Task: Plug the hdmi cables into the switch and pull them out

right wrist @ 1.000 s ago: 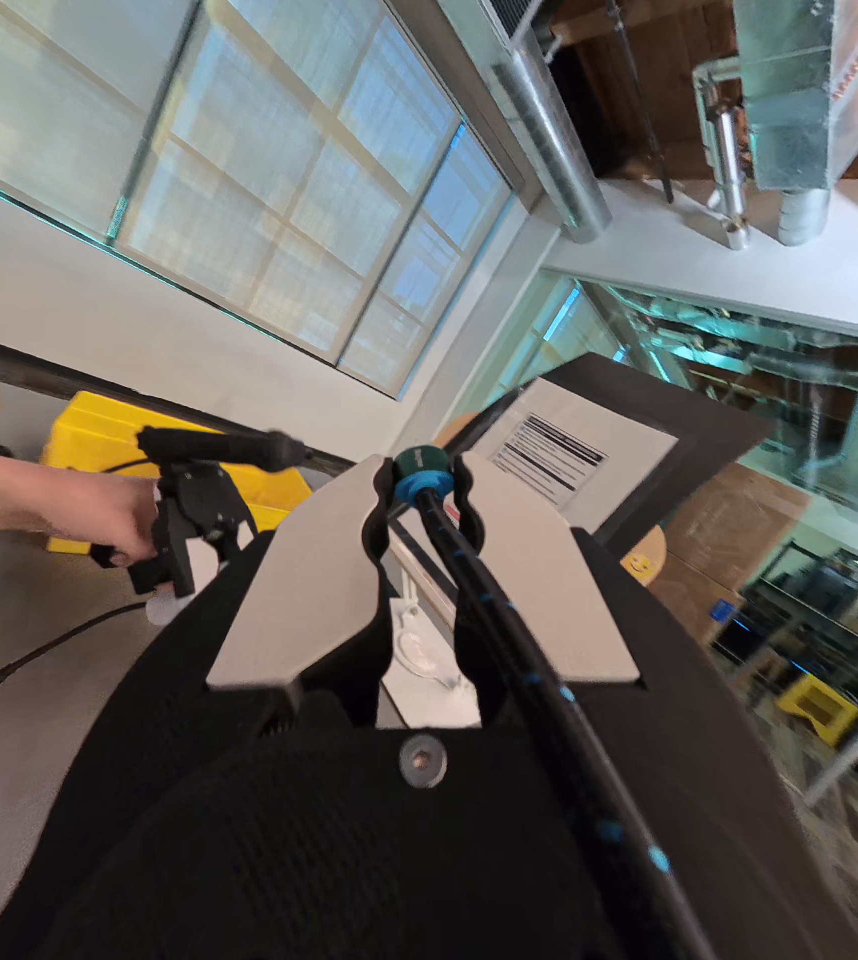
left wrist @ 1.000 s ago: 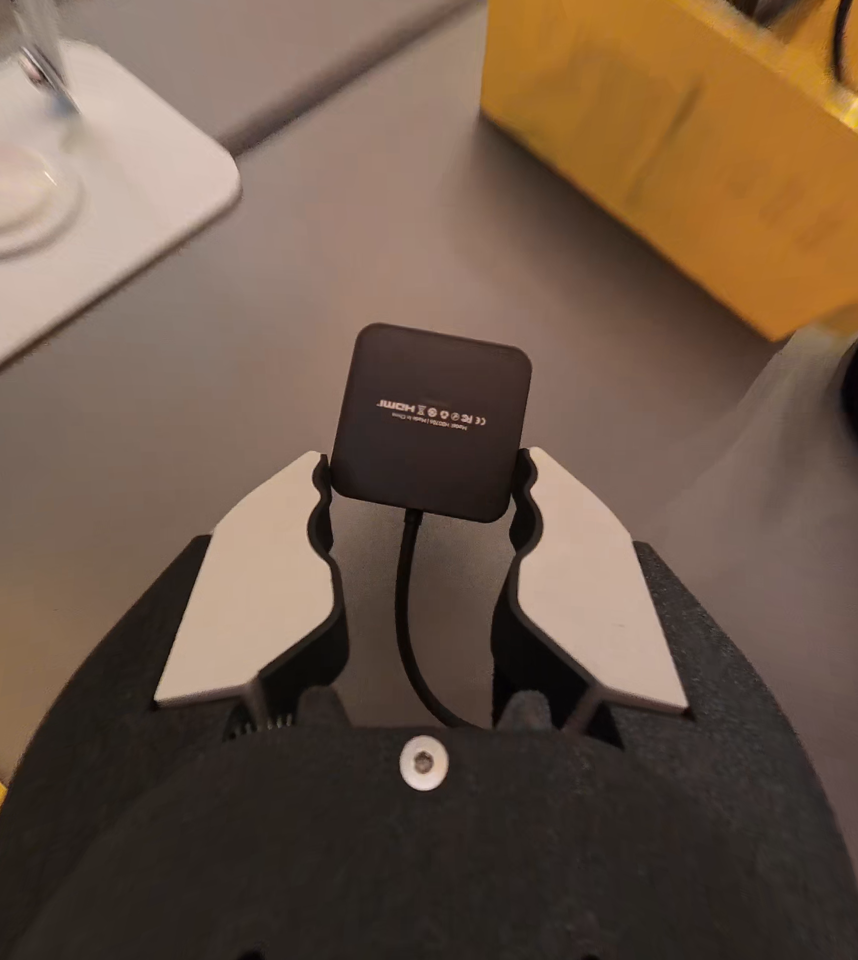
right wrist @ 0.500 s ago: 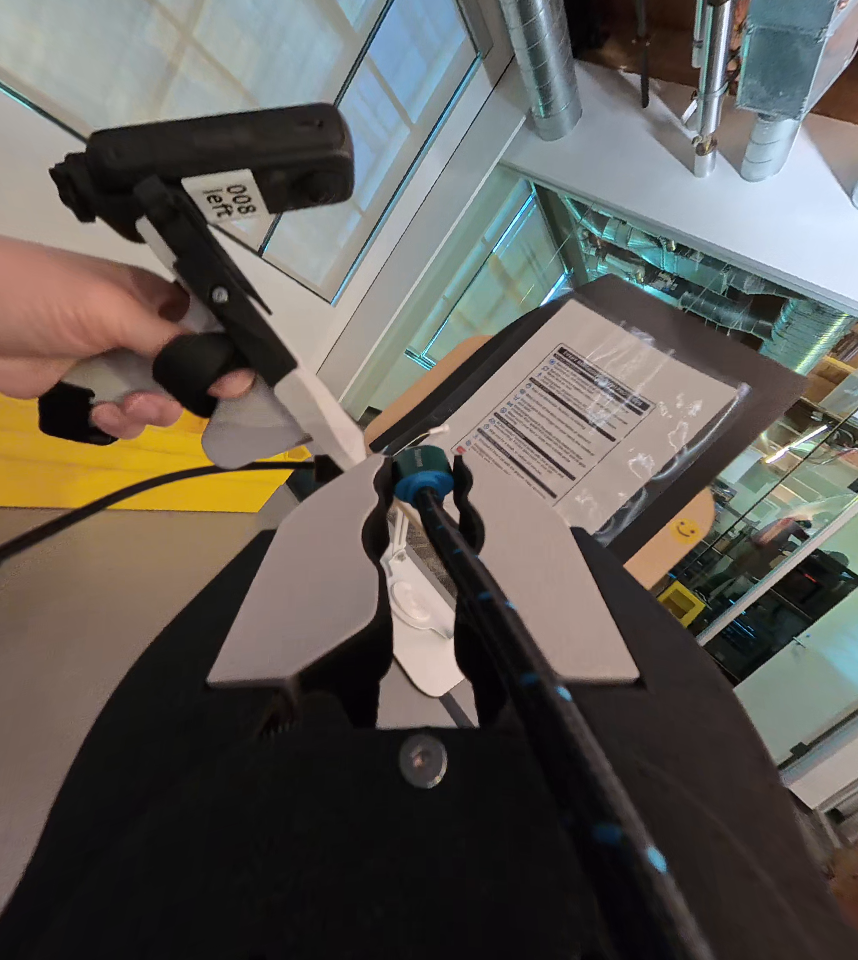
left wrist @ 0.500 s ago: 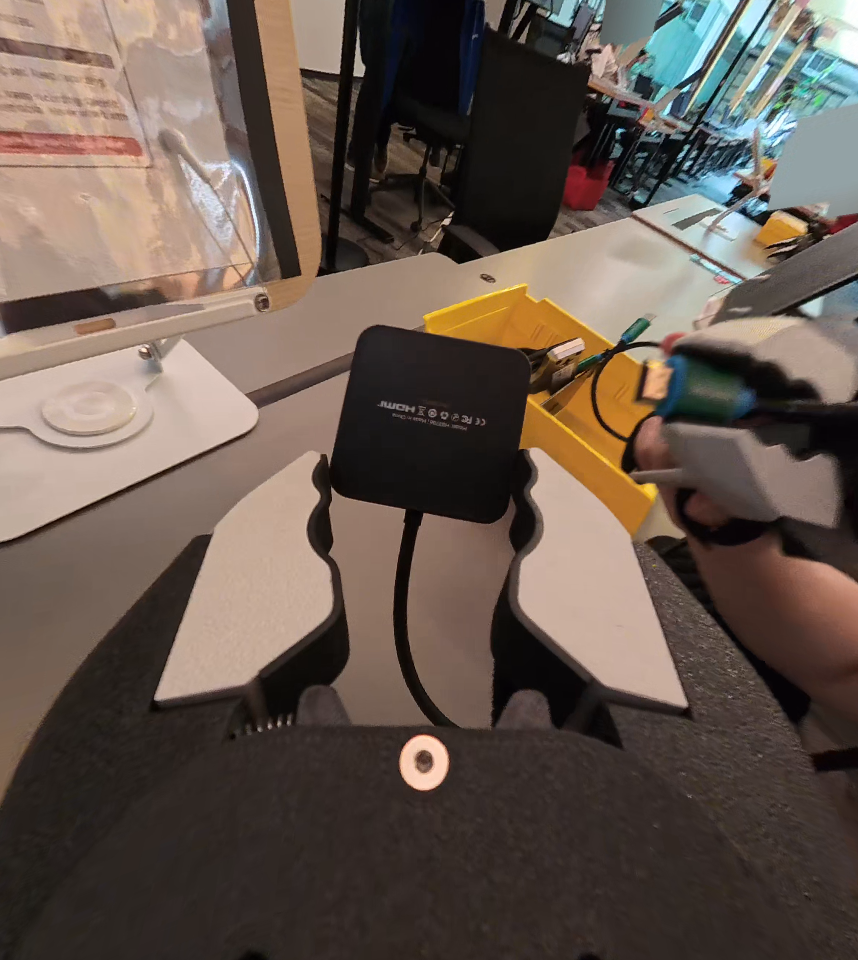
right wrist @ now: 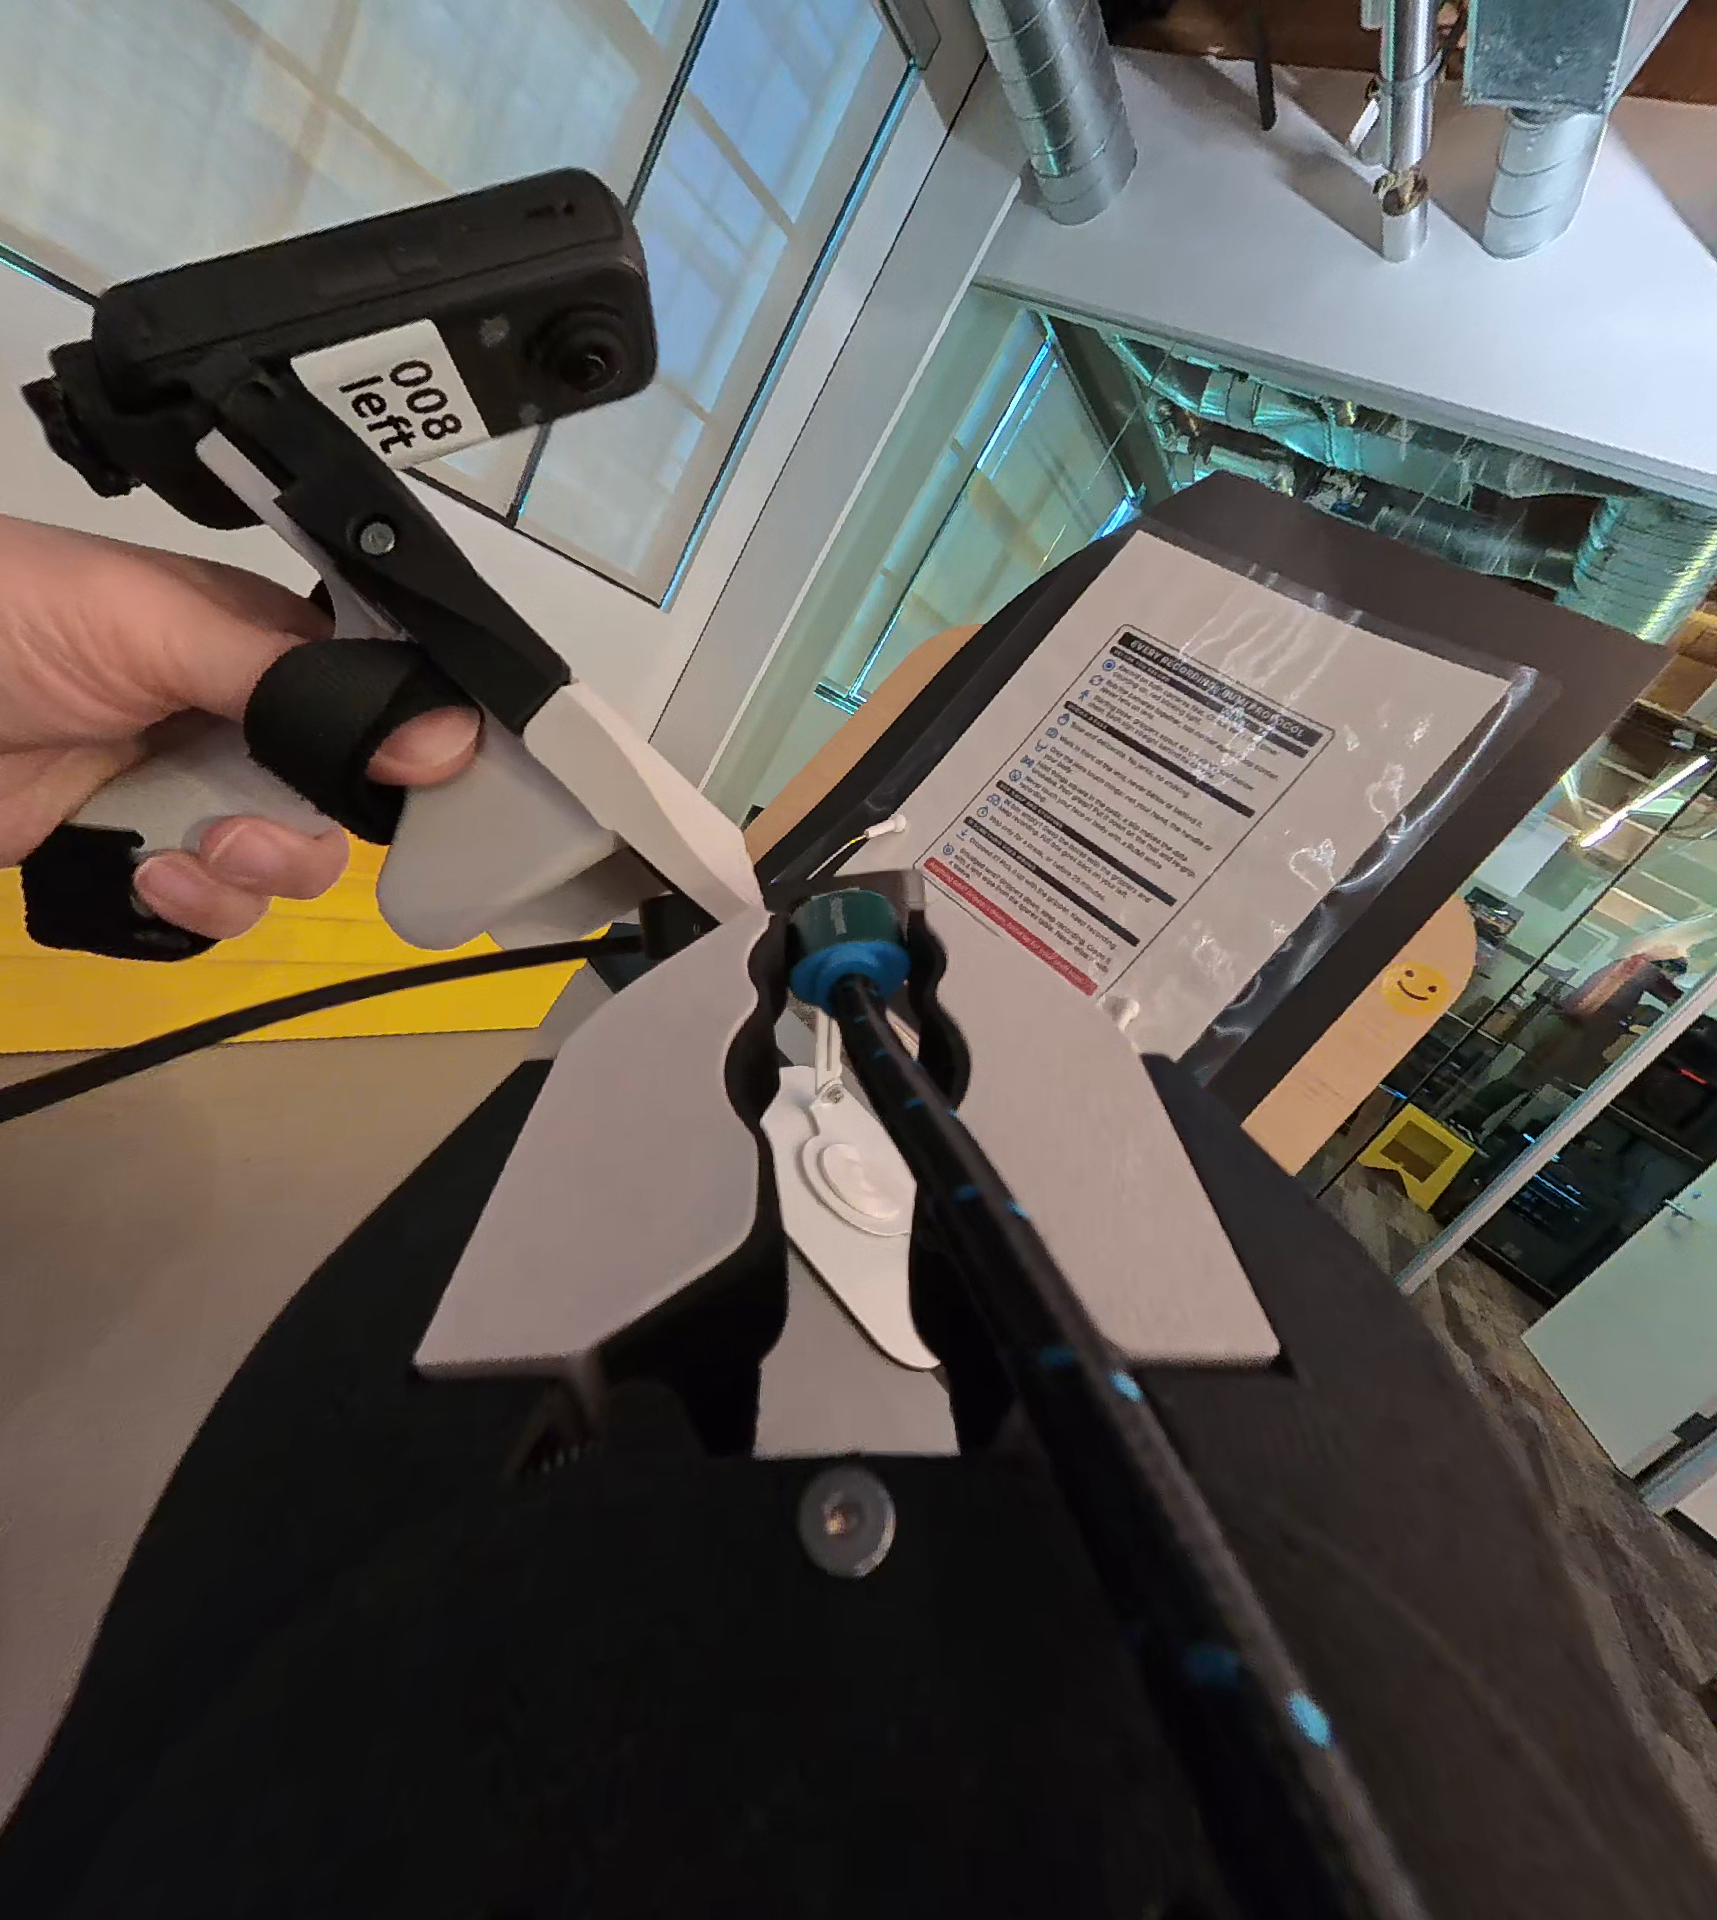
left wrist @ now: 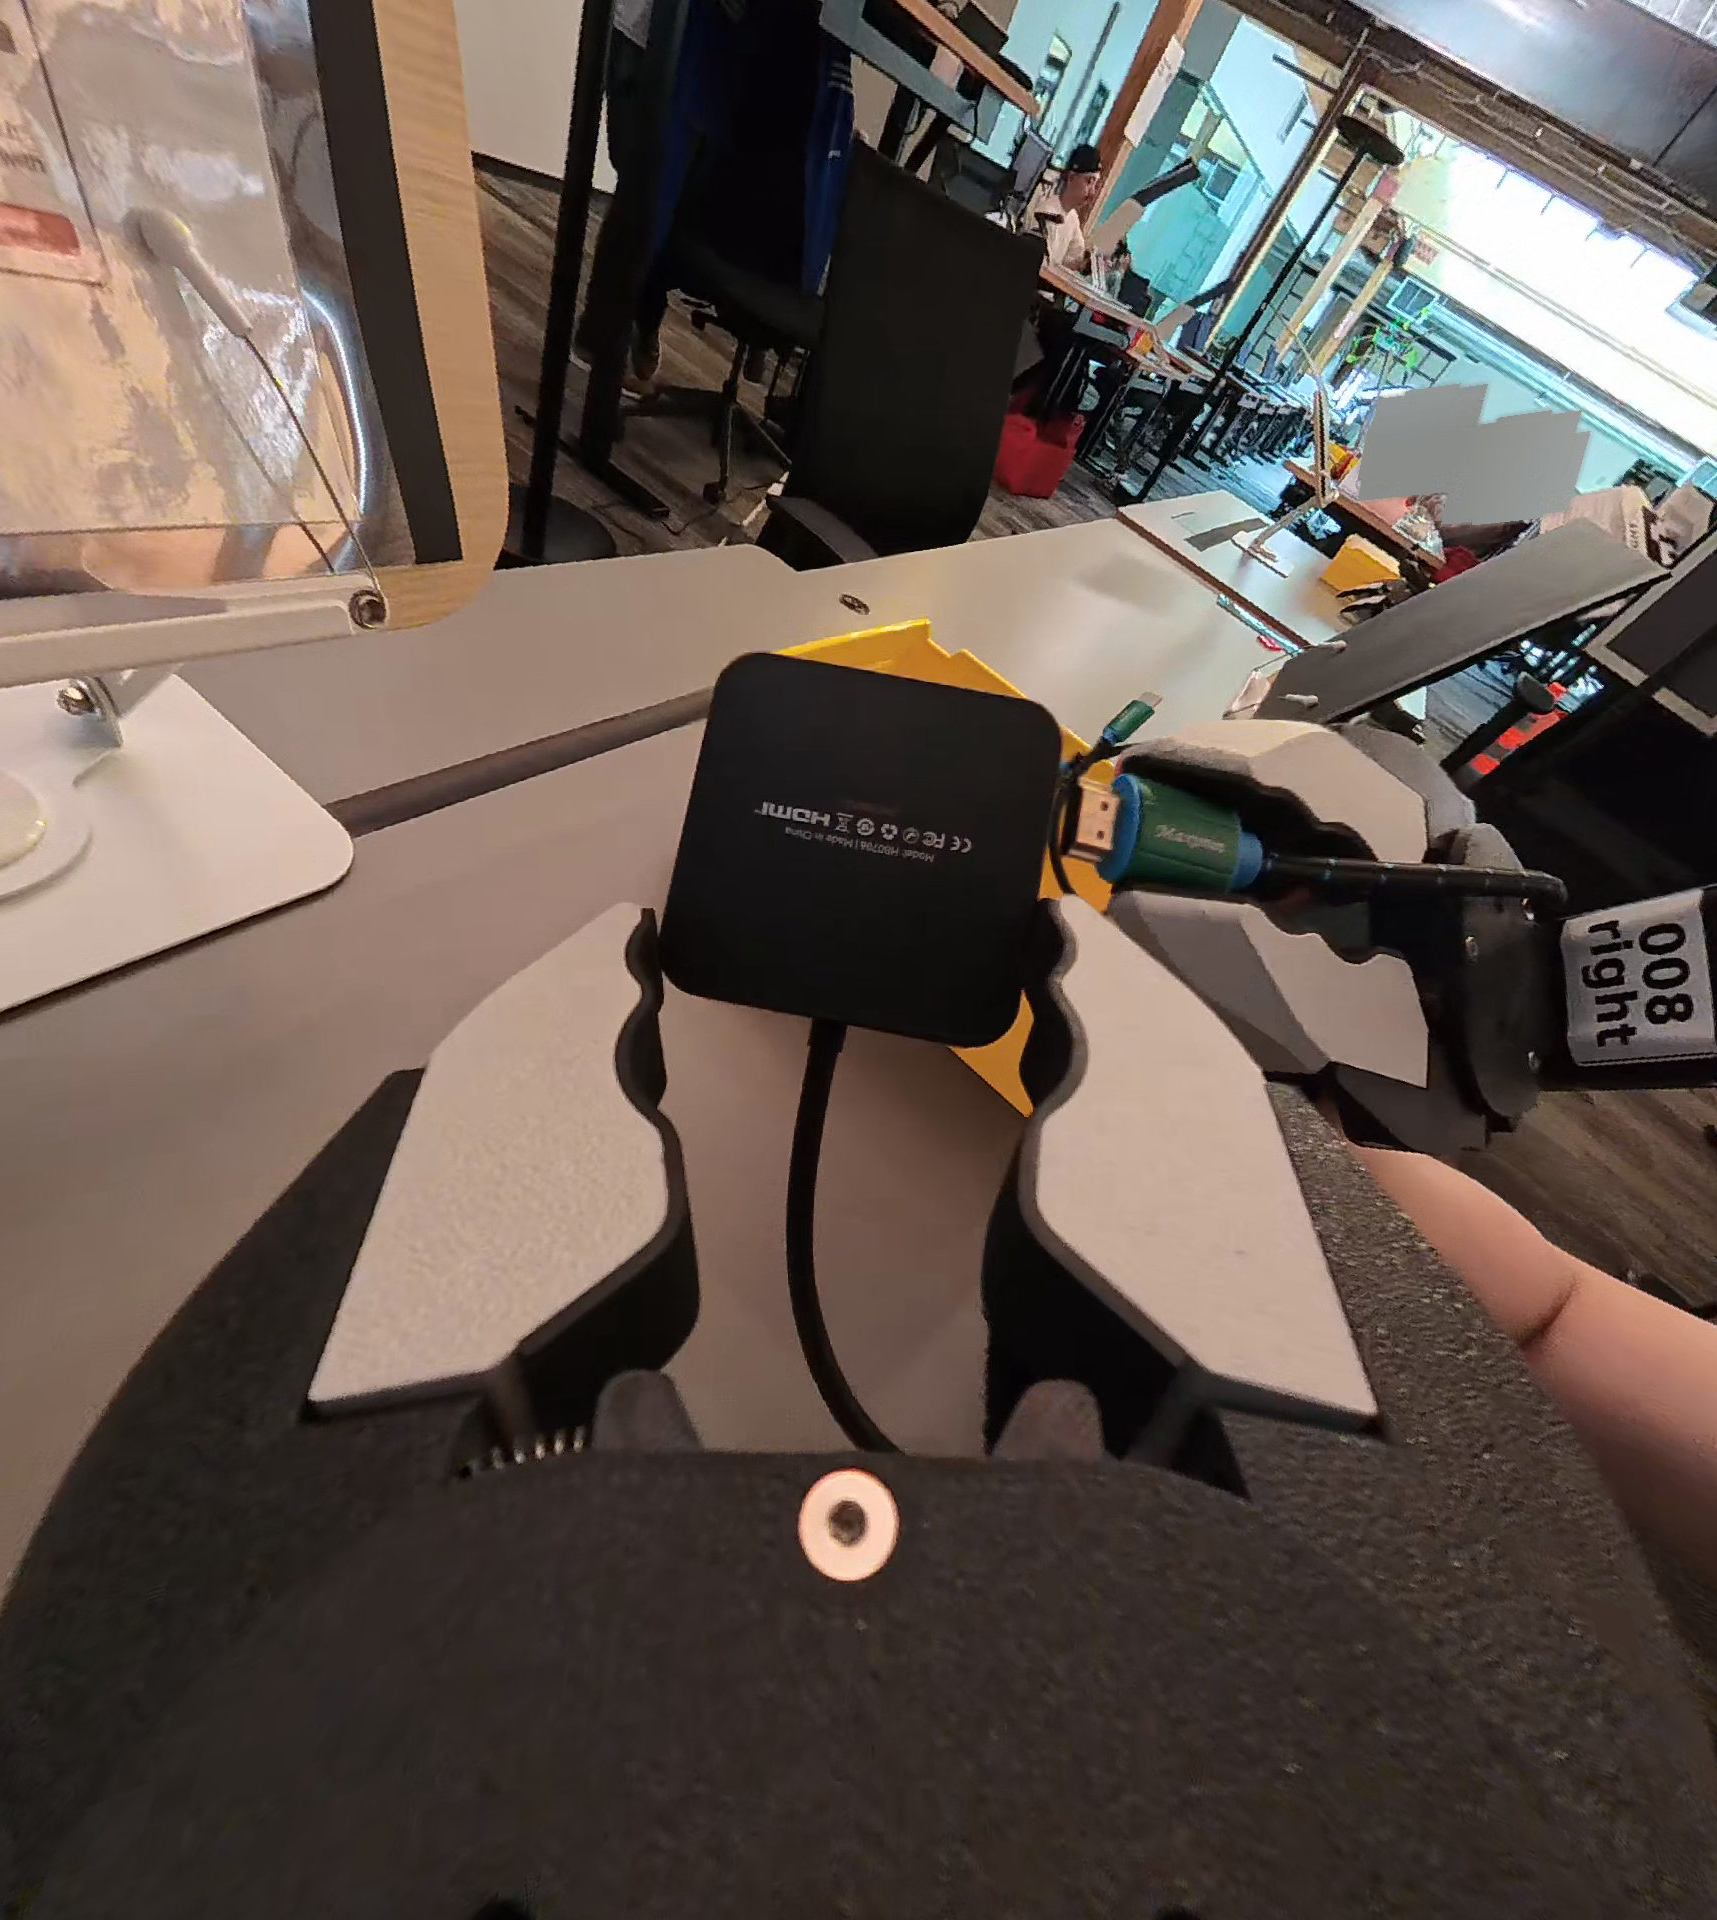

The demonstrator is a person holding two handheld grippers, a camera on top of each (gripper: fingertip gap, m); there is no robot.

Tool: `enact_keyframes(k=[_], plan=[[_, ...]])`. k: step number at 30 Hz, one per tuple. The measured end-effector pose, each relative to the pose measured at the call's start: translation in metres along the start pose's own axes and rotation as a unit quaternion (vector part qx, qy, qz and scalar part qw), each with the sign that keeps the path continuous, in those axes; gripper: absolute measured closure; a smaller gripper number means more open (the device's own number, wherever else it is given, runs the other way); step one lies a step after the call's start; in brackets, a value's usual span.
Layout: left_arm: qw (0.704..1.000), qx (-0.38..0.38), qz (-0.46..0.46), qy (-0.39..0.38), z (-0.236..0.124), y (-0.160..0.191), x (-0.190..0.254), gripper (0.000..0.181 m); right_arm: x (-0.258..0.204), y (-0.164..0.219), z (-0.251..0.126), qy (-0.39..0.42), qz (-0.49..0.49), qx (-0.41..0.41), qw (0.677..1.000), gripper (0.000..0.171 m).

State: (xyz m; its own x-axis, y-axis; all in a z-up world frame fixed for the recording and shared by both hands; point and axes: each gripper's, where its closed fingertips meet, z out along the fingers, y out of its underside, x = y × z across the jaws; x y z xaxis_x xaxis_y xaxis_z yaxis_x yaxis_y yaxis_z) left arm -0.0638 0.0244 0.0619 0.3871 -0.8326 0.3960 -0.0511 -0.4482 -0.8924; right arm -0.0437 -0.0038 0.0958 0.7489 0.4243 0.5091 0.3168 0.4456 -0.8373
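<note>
Left gripper (left wrist: 849, 935): its jaws were closed on the near corners of the black switch (left wrist: 859, 847), which it held lifted off the tabletop (left wrist: 106, 1122), label side up.

Switch lead: a thin black cable (left wrist: 818, 1226) ran from the near edge of the switch back between the left gripper's fingers.

Right gripper (right wrist: 838, 940): its jaws were clamped on the green-and-blue body of the hdmi plug (left wrist: 1160, 836), and the braided black cable (right wrist: 989, 1205) trailed back over the gripper body.

Plug and switch: the plug's gold metal tip pointed at the right side edge of the switch, just beside it; whether they touched could not be told, and no port showed in either view.

Step in hand: judged to be the insertion approach for this cable; the plug looked not yet seated.

Next move: it probably called for squaring the plug tip with the port on that side edge, then pushing straight in while the left gripper braced the switch against the push.

Yellow bin (left wrist: 947, 665): it sat on the tabletop beyond the switch, with loose cables in it.

White stand base (left wrist: 168, 842): it rested toward the far left of the tabletop, carrying a clear-covered sheet above.

Beyond the tabletop's far edge: desks and chairs of an open office.
</note>
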Motion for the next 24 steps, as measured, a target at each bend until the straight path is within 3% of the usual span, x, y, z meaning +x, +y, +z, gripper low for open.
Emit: enact_keyframes(k=[1, 12, 24], plan=[[1.0, 0.004, 0.001, -0.002, 0.0, -0.001, 0.0, 0.114, 0.001, 0.0, 0.0, 0.001, 0.001, -0.001, 1.0, 0.148], [1.0, 0.014, 0.01, -0.006, 0.003, -0.003, 0.004, 0.114, 0.001, 0.002, 0.001, -0.001, 0.021, -0.004, 1.0, 0.148], [0.989, 0.033, 0.124, -0.07, 0.001, -0.012, 0.01, 0.114, 0.005, -0.004, -0.003, 0.015, 0.014, 0.012, 1.0, 0.148]])
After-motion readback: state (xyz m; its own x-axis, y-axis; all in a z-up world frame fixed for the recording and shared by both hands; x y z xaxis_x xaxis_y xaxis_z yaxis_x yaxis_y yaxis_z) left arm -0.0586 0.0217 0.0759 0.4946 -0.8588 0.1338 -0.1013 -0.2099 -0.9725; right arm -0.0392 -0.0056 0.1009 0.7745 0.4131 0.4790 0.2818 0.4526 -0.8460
